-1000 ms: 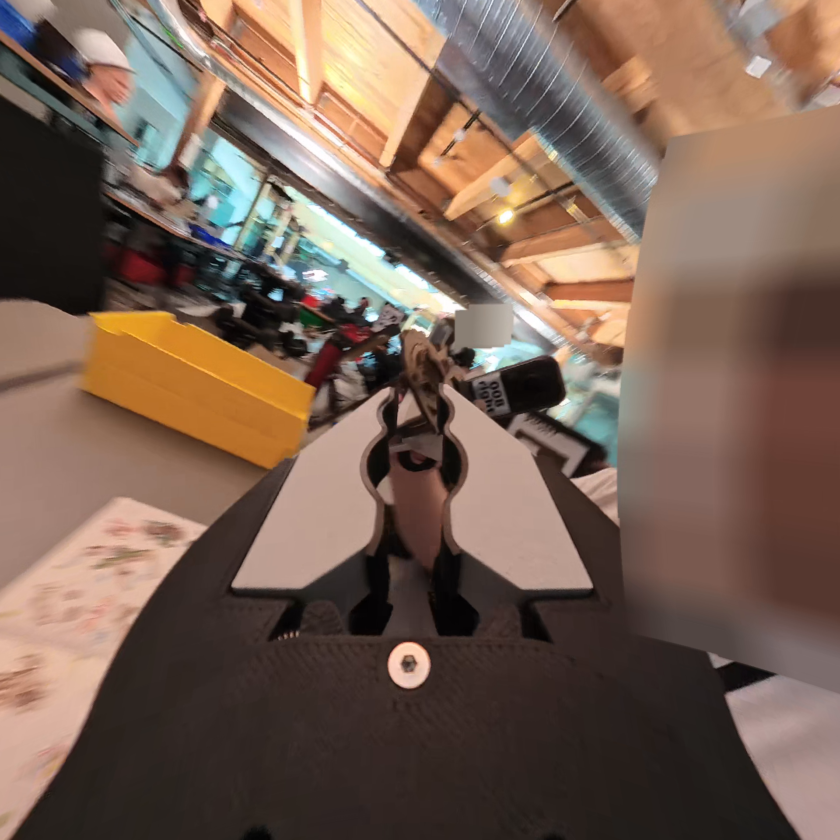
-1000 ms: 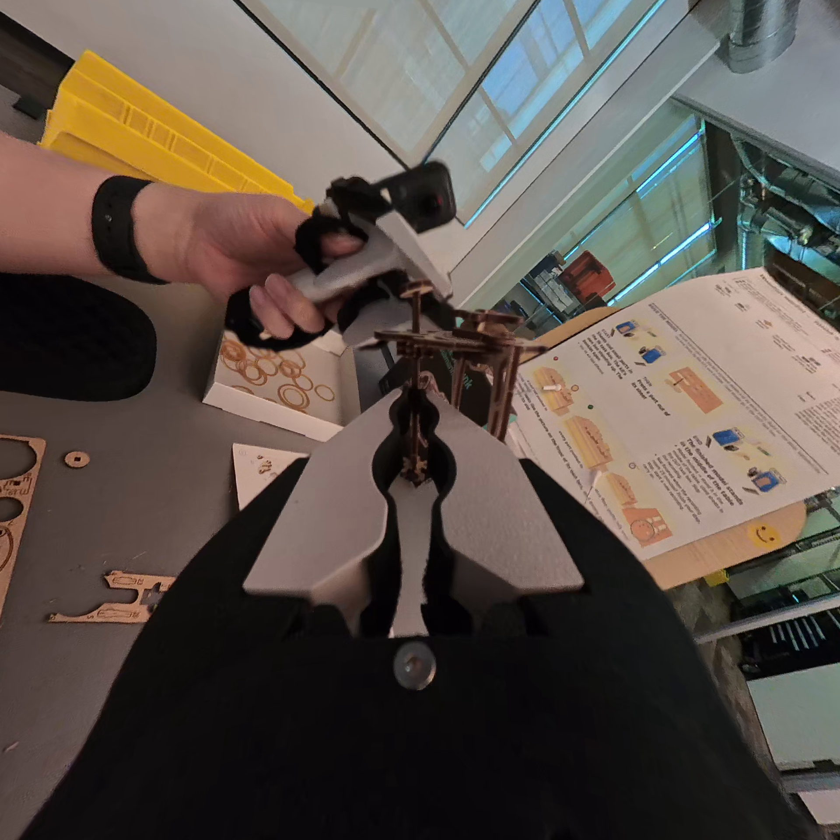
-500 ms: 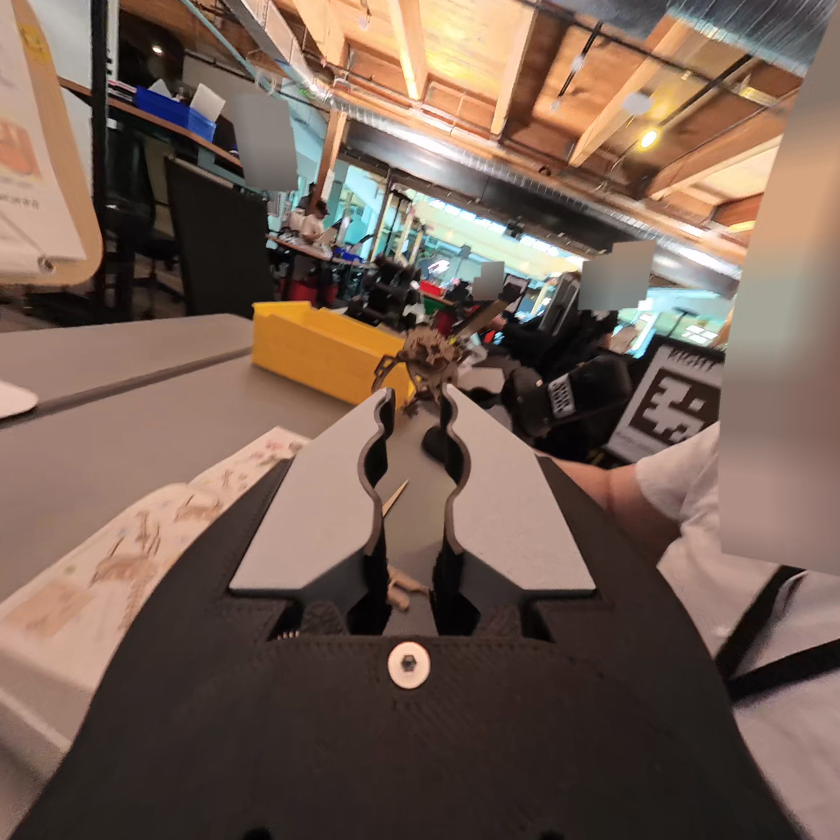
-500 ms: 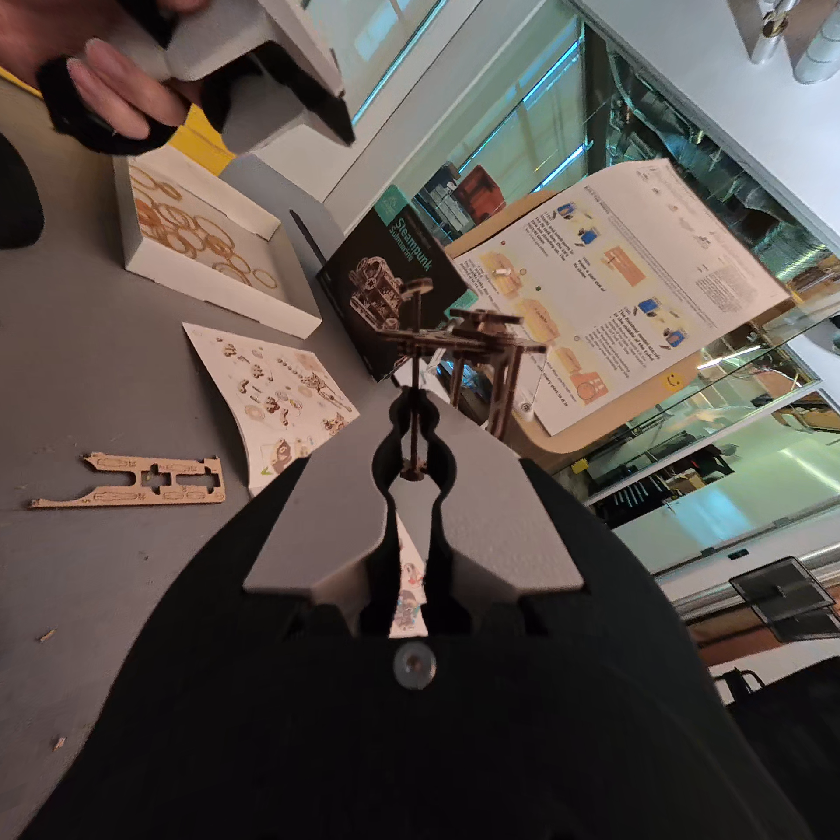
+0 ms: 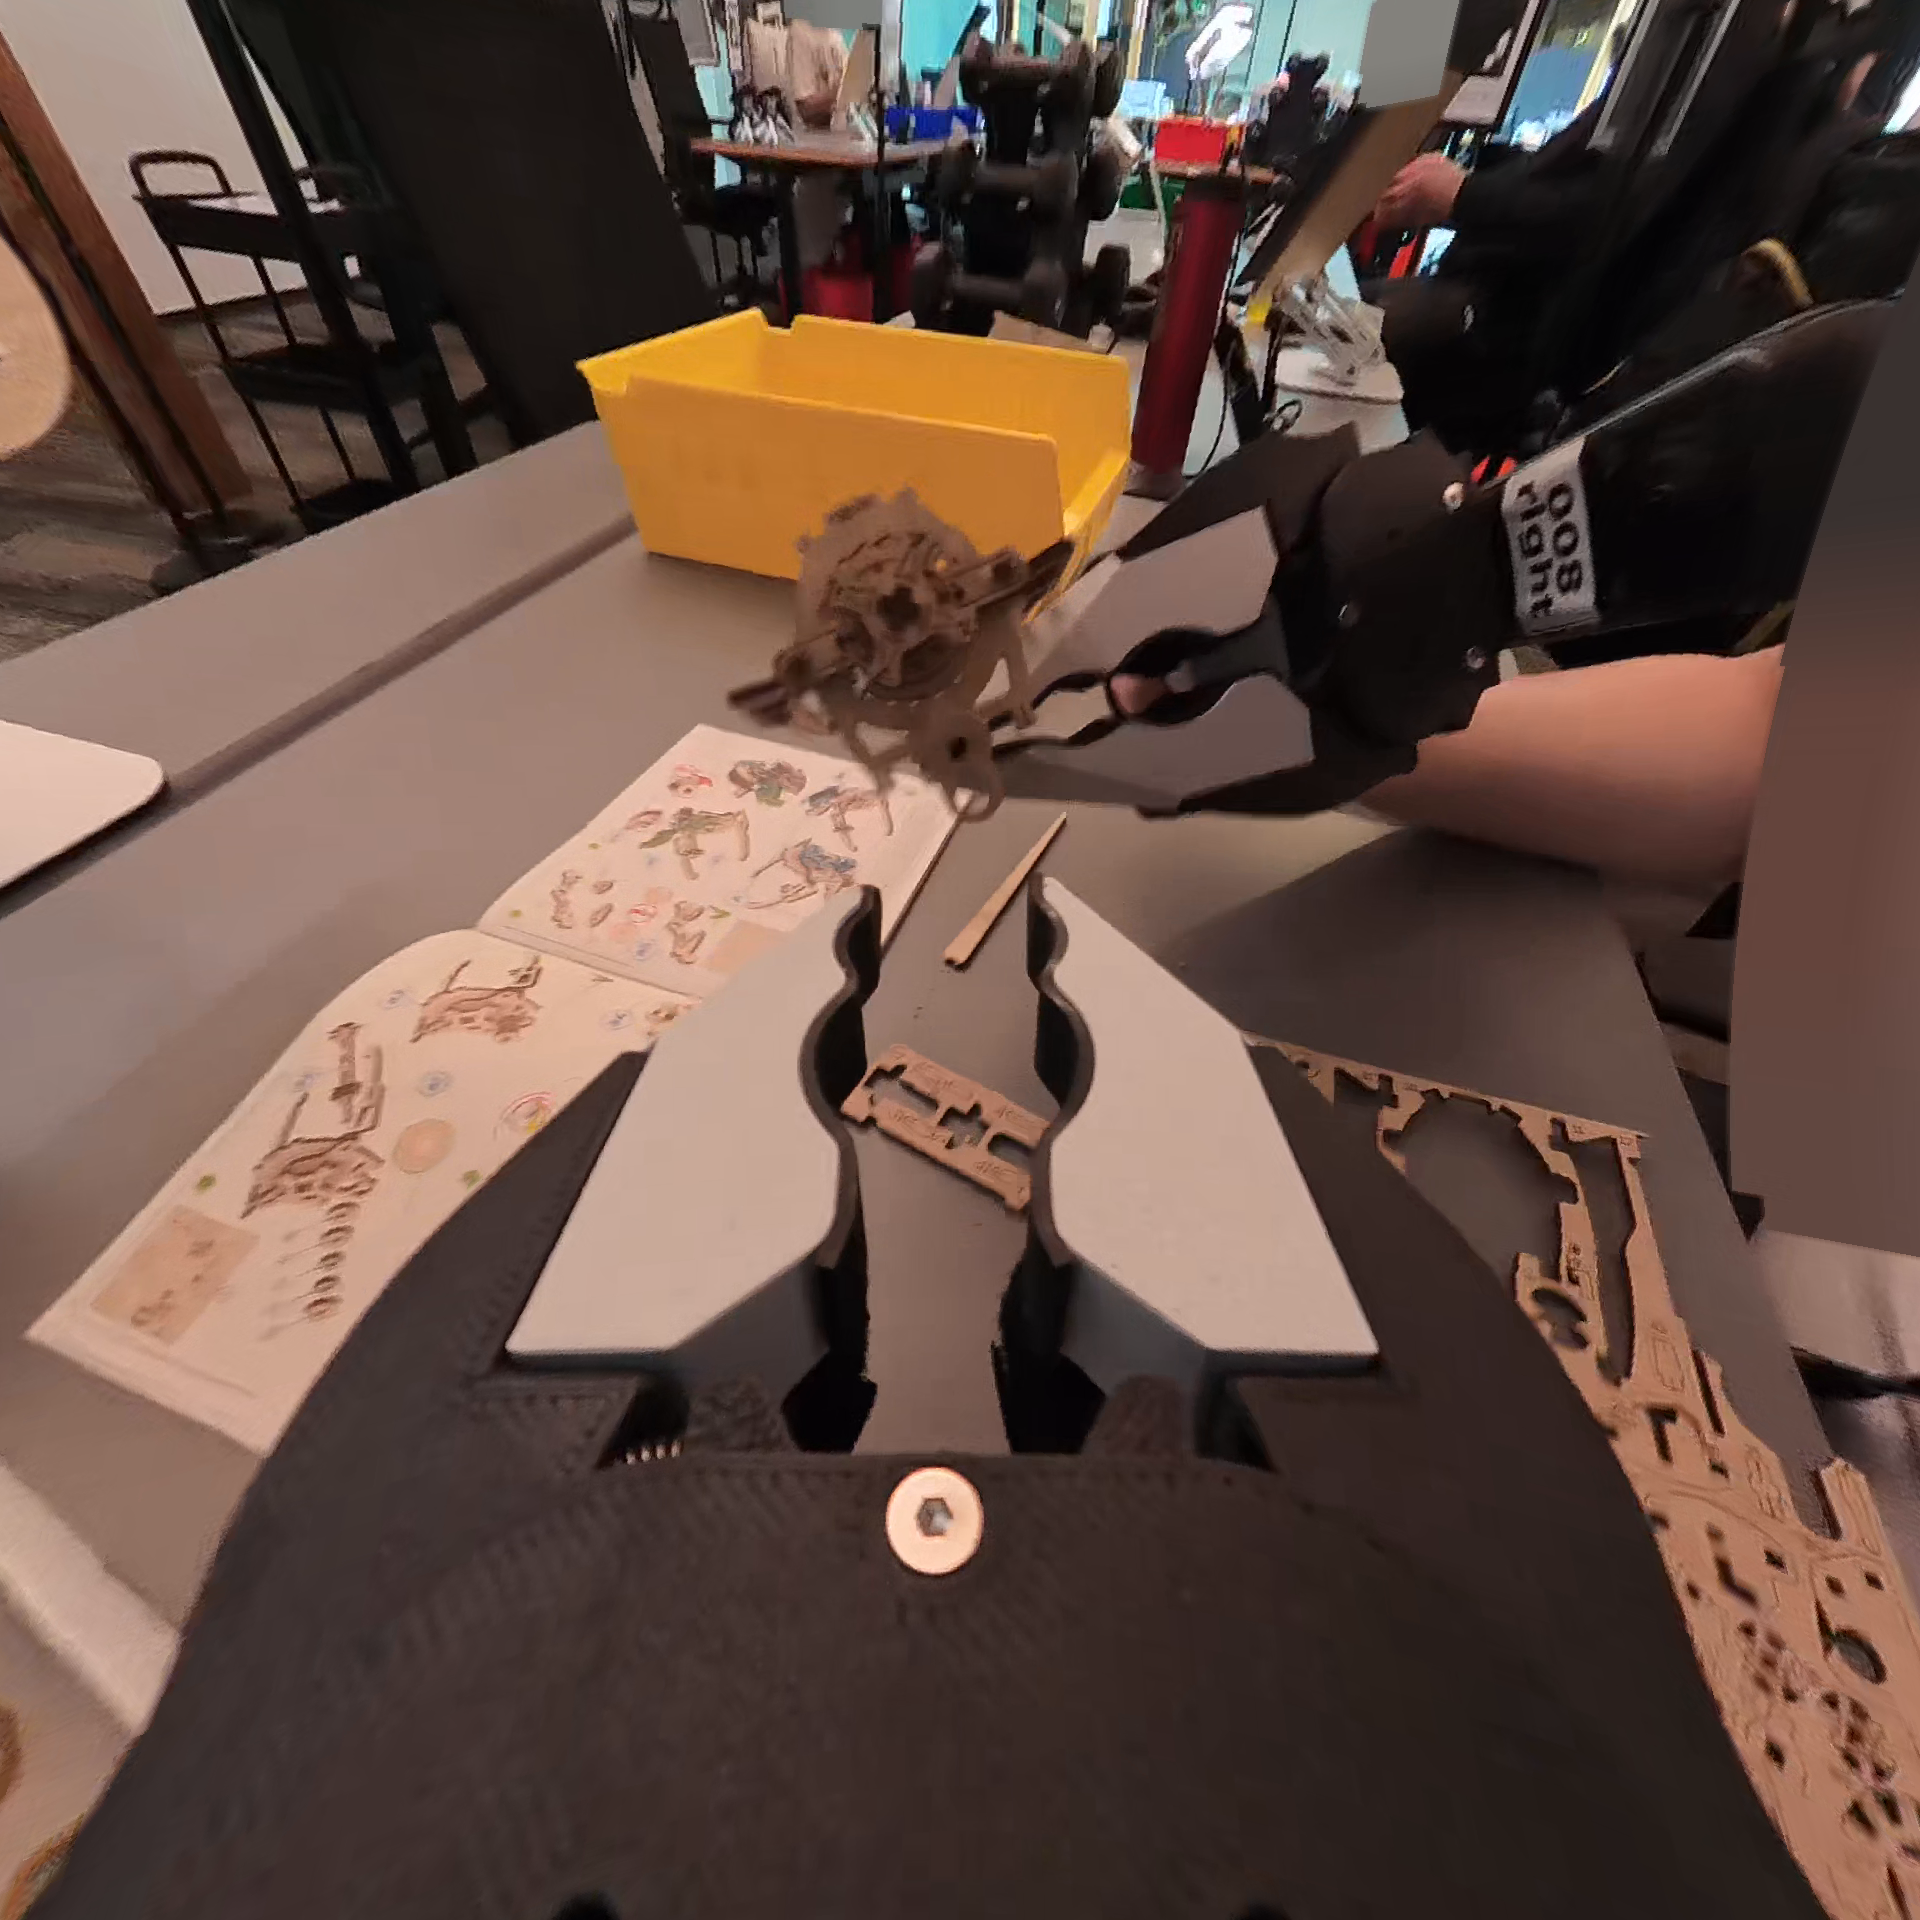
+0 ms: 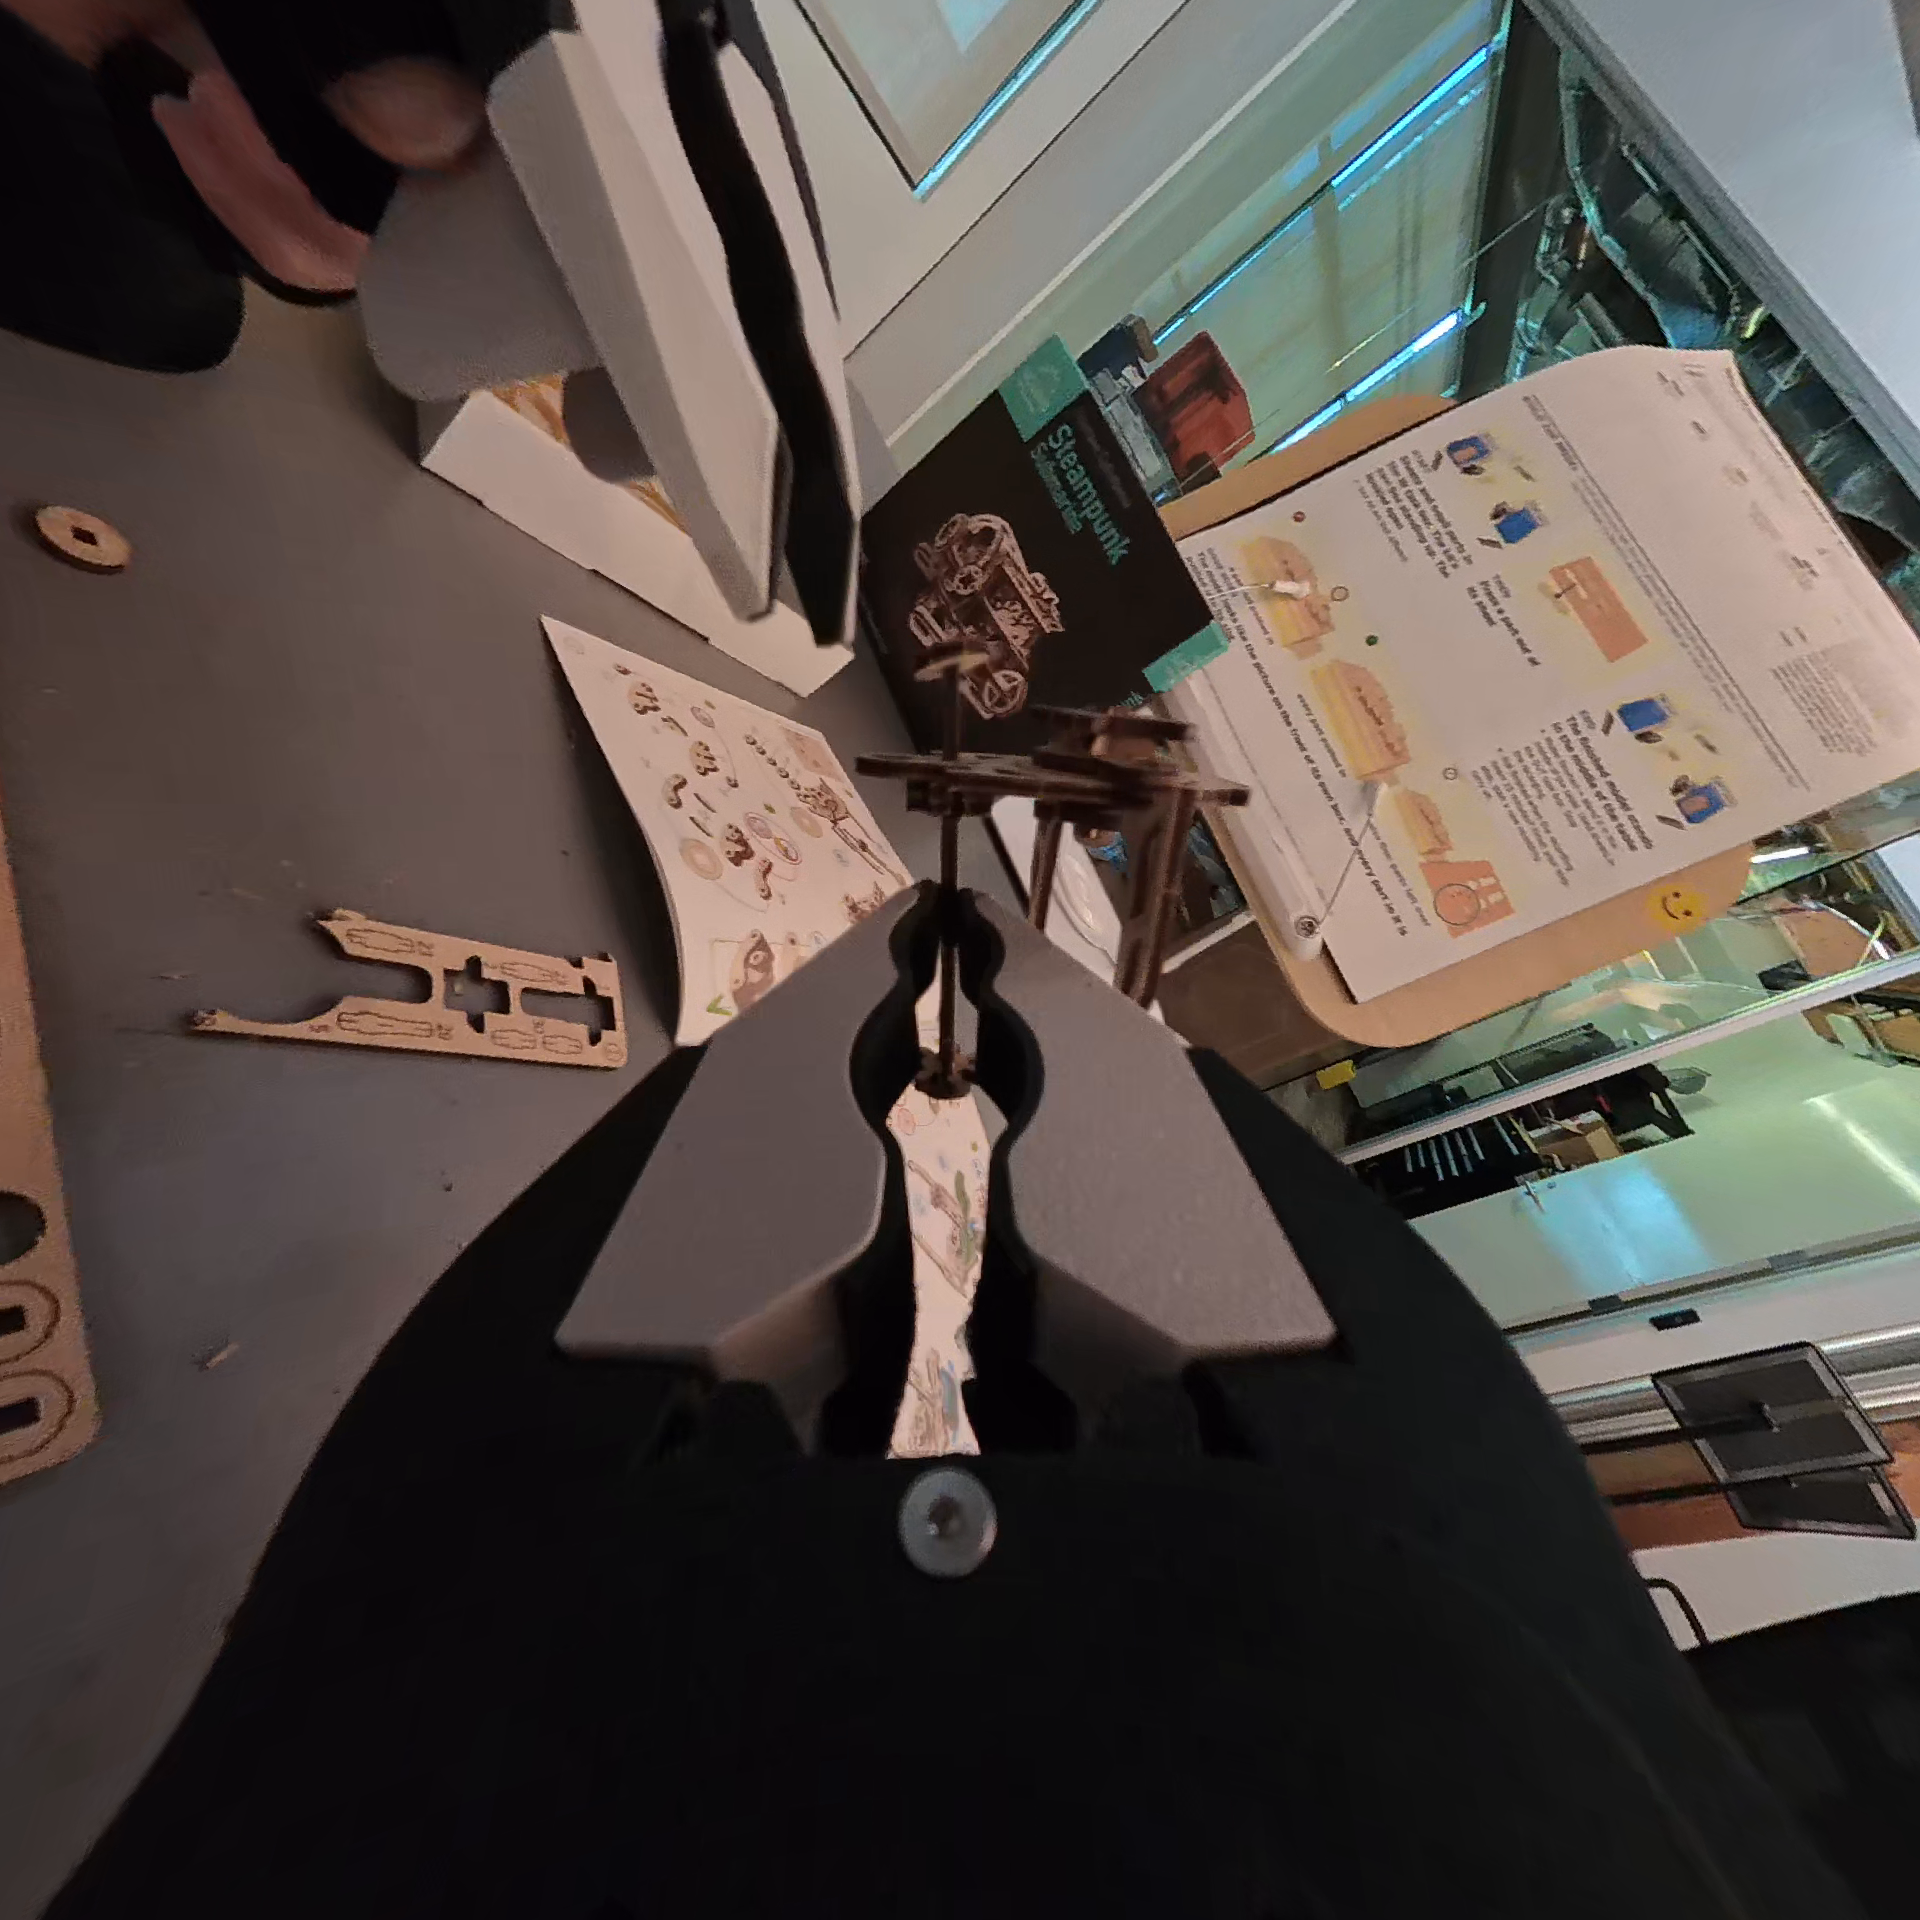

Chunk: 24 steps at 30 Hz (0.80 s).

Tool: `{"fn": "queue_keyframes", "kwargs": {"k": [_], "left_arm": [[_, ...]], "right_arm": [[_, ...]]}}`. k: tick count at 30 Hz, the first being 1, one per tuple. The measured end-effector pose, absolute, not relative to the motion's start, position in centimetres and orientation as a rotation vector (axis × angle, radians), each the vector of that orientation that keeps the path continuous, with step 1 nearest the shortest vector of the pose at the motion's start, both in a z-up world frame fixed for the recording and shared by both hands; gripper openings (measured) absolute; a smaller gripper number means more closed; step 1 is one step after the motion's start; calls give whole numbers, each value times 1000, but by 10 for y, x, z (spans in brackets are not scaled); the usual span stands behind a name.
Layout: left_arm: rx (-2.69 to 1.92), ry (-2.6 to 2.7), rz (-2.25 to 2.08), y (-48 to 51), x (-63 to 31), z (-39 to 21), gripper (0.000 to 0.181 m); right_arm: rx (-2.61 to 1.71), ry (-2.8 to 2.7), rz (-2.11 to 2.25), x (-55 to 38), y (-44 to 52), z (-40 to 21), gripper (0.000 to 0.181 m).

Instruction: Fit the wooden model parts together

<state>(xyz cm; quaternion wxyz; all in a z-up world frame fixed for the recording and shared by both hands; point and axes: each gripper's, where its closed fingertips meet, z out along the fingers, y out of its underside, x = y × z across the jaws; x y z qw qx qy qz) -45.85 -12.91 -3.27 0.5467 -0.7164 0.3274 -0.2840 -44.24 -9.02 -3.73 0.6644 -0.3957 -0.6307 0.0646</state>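
My right gripper (image 6: 945, 902) is shut on a thin strut of the dark wooden model assembly (image 6: 1049, 769) and holds it in the air above the table. In the left wrist view the model (image 5: 894, 634) hangs at the tips of that right gripper (image 5: 1013, 743). My left gripper (image 5: 951, 914) is open by a narrow gap and empty, pointing down at the table. A flat notched wooden part (image 5: 945, 1127) lies on the table between its fingers, and it also shows in the right wrist view (image 6: 447, 997). The left gripper (image 6: 800, 613) is up and left of the model.
A yellow bin (image 5: 862, 436) stands at the back. An instruction sheet (image 5: 520, 1039), a wooden stick (image 5: 1003, 894) and a punched-out wooden sheet (image 5: 1662, 1351) lie on the grey table. A black box (image 6: 1039, 582), a white tray (image 6: 582, 520), a small wooden ring (image 6: 78, 535) and a propped poster (image 6: 1558, 665) are nearby.
My left gripper has drawn away from the model and tilted down toward the table, over the flat wooden part. My right gripper still holds the model.
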Motion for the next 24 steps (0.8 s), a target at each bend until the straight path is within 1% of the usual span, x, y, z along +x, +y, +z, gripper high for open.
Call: {"fn": "queue_keyframes", "kwargs": {"k": [7, 16, 24], "left_arm": [[-1655, 689, -742, -130, -456, -21, 24], [-1641, 754, -625, -128, -455, -27, 27], [-1628, 765, -571, -128, -450, -26, 24]], "right_arm": [[-883, -1456, 124, -446, -93, -43, 1], [-859, -1470, 104, -448, -95, -46, 0], [-835, -1481, 117, -451, -101, -47, 0]]}}
